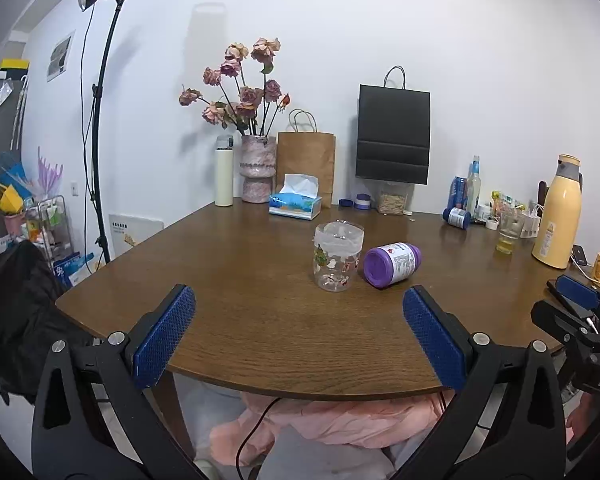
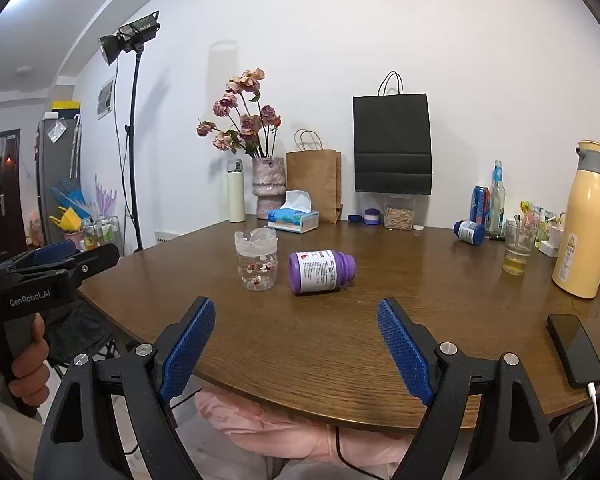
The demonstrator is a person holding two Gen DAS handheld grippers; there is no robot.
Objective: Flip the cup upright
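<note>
Two grippers, left gripper [image 1: 299,304] and right gripper [image 2: 296,316], both spread, empty. Cup [image 1: 337,256] at 12 o'clock on tabletop [image 1: 260,312]; orientation unclear. Pinch sidewall mid-height, avoid purple bottle [image 1: 392,264] alongside.

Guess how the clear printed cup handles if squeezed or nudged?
The clear printed cup looks thin-walled plastic and empty: probably light, likely flexes under the pads. It stands tall on the table, so a high push may tip it toward the purple bottle.
</note>
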